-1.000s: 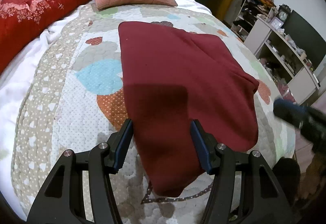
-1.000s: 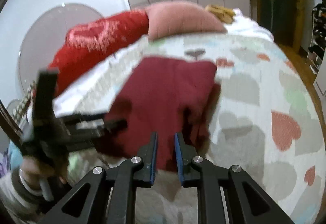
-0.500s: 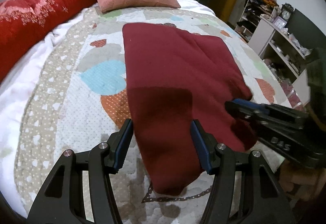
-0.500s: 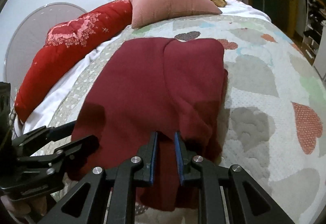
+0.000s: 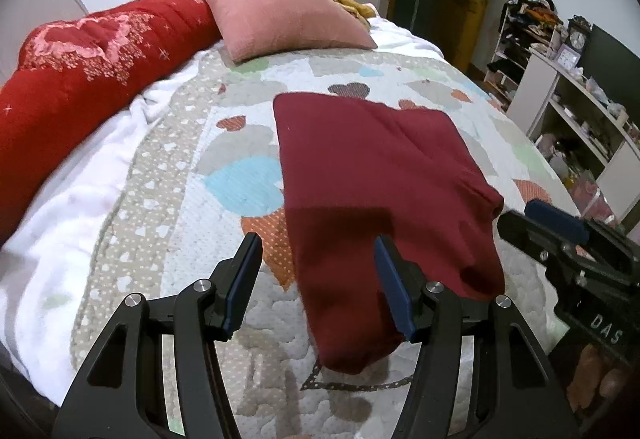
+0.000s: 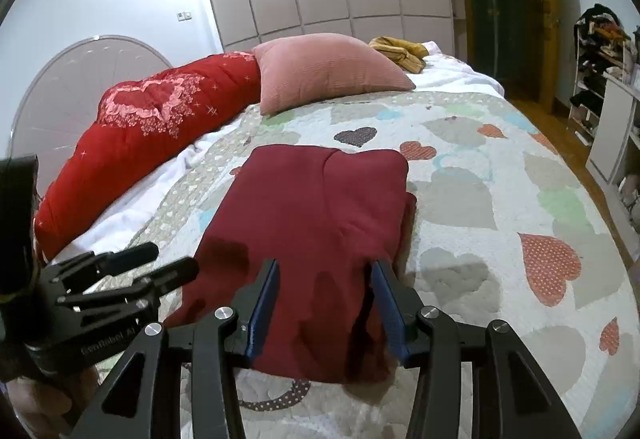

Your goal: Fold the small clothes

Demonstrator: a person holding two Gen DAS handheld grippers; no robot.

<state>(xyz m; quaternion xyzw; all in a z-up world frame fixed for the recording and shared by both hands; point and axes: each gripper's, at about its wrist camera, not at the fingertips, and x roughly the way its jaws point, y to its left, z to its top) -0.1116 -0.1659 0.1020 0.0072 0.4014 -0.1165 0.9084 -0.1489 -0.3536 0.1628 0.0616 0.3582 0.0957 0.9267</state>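
Left gripper (image 5: 316, 279) hangs open and empty over the folded maroon garment (image 5: 384, 191), right gripper (image 6: 326, 299) is opening, gripping nothing, and only its camera catches the mustard cloth (image 6: 398, 49) clearly.

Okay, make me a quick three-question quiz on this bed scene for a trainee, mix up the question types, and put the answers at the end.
1. True or false: the dark red garment is hanging off the edge of the heart-patterned quilt.
2. Multiple choice: what lies right beside the pink pillow at the head of the bed? A) a long red cushion B) a laptop C) a basket
3. Fill in: the left gripper holds ____ between its pads.

Key
1. False: it lies folded flat on the quilt.
2. A
3. Nothing; its jaws stand open. The right gripper is opening, its pads clear of the garment.
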